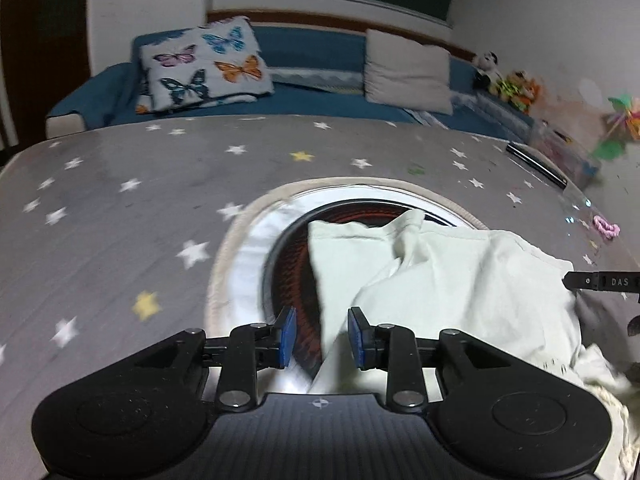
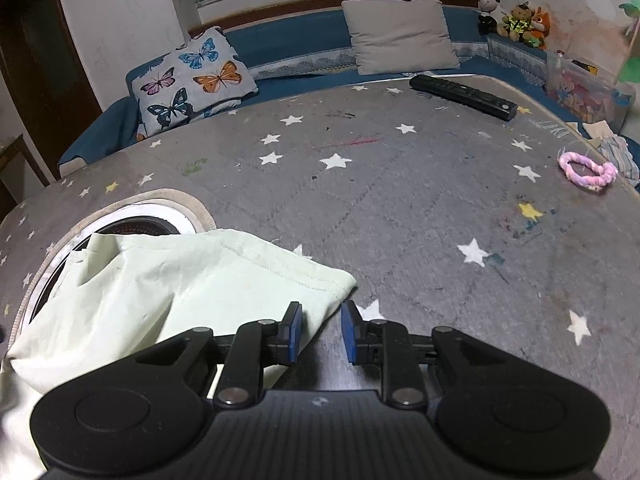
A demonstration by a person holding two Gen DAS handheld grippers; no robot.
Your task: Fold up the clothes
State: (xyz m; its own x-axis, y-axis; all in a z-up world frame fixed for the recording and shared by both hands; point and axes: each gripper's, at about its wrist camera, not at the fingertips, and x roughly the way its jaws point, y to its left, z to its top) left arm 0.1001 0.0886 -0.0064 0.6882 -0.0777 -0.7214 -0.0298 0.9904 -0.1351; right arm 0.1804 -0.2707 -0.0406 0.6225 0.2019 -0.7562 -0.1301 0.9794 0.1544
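Observation:
A pale green garment [image 1: 460,276] lies bunched on the grey star-patterned table cover [image 1: 120,208], partly over a round heater opening [image 1: 288,248]. My left gripper [image 1: 322,336] is open just above the garment's near left edge, with cloth showing between the blue pads. In the right wrist view the same garment [image 2: 160,292] spreads to the left, its hemmed corner [image 2: 340,282] pointing right. My right gripper [image 2: 320,332] is open, hovering at that corner, nothing clamped. The right gripper's finger [image 1: 604,282] shows at the right edge of the left wrist view.
A black remote control [image 2: 464,96] lies at the table's far edge and a pink braided loop [image 2: 586,172] at the right. Behind the table is a blue sofa [image 2: 288,40] with a butterfly pillow [image 2: 192,80], a beige cushion [image 2: 400,36] and plush toys [image 2: 516,20].

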